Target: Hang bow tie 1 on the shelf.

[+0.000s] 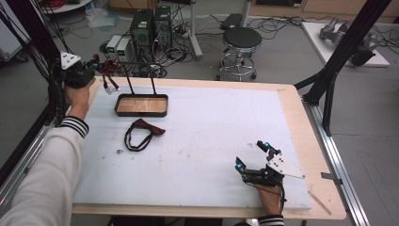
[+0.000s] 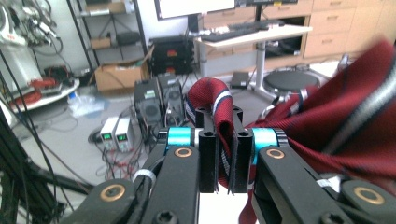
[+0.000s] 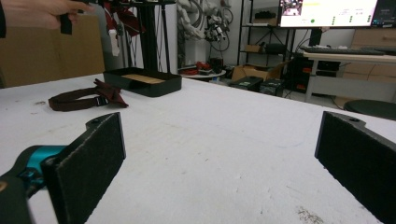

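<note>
Black jaws of the left gripper stand clenched on a fold of the striped red tie, whose cloth bunches between them and spills off to one side. Seen from the high view, that left gripper is held up in the air just beyond the far left corner of the counter, to the left of the black tray and level with the top of the tray's upright stand, with a white tag dangling below the cloth. A second piece, the dark bow tie with its looped strap, lies flat on the white pad just in front of the tray. Well away from the tray, near the front right of the counter, the right gripper rests with its jaws spread wide and nothing between them. Both pieces look light, soft and limp, so they will sag and swing rather than keep a shape; the silky weave may slip. For the bow tie, the thick knot seems the surest place to pinch, since the thin strap would likely slide.
</note>
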### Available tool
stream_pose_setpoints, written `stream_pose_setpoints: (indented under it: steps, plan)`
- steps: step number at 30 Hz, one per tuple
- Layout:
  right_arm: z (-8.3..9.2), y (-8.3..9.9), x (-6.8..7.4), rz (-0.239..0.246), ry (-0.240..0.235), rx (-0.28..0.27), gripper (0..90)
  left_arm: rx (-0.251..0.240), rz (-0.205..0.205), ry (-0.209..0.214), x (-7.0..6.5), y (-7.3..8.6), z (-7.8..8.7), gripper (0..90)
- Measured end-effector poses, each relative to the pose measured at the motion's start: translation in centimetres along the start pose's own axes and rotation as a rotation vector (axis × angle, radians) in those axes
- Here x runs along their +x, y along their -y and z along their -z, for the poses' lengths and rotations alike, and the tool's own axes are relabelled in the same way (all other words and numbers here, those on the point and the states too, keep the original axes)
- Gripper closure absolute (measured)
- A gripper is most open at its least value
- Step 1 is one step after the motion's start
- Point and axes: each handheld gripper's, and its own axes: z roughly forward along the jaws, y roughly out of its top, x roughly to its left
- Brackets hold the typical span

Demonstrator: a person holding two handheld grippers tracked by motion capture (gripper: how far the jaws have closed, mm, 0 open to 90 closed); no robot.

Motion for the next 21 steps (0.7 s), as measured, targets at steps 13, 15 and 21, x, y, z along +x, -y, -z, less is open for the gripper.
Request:
stream_pose_setpoints:
  steps: [13,15,21]
  plan:
    - [0.0,0.0,0.0,-0.002,-0.001,0.000,0.8,-0.044,0.005,0.030,-0.4,-1.6,-0.9,85.3]
    - [0.0,0.0,0.0,0.000,-0.001,0.002,0.8,-0.058,-0.003,0.035,-0.5,-2.0,-1.0,85.3]
    - [0.0,0.0,0.1,-0.004,-0.004,0.007,0.8,-0.057,-0.019,0.038,-0.6,-2.5,-1.3,85.3]
